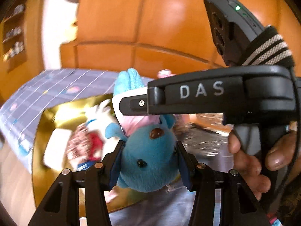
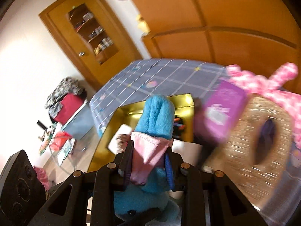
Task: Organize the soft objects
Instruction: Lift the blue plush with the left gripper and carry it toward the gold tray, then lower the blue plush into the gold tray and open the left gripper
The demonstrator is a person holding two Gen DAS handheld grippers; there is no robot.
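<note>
Blue plush toy (image 1: 148, 156) held between both my grippers.
My left gripper (image 1: 148, 162) clamped its head; my right gripper (image 2: 148, 166) pinched its pink-lined ear, above the gold box (image 2: 180, 98) on the bed (image 2: 169, 71).

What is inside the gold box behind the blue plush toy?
The gold box holds a blurred white and red soft toy and a white block. The blue plush toy, held by both grippers, hides the rest.
</note>
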